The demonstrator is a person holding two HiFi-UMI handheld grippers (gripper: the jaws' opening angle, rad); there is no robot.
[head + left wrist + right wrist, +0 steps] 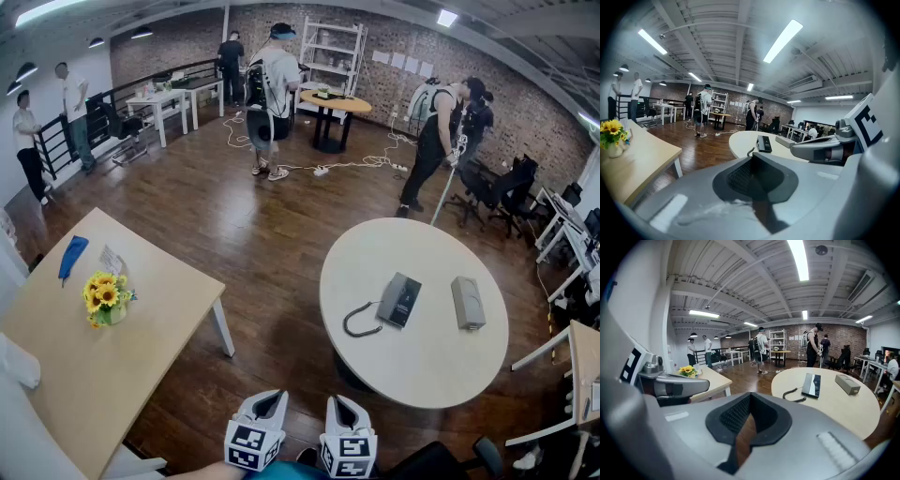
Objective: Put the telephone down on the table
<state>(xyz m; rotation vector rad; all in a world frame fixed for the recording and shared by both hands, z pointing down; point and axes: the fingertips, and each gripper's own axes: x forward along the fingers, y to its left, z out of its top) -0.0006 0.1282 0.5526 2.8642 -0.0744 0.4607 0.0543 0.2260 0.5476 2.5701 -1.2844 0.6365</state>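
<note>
The telephone [400,300] is a dark grey desk set that lies flat on the round white table [441,370], with its coiled cord [357,322] trailing to its left. It also shows in the left gripper view as the telephone [764,143] and in the right gripper view as the telephone [812,384]. My left gripper [265,405] and right gripper [342,411] hang side by side at the bottom of the head view, short of the table's near edge. The left gripper [752,158] and the right gripper [750,398] are both shut with nothing held.
A grey box [467,302] lies right of the telephone. A wooden rectangular table [159,347] to the left carries sunflowers in a vase [106,299] and a blue object [71,256]. Several people stand far back on the wooden floor. Desk legs [544,349] stand at the right.
</note>
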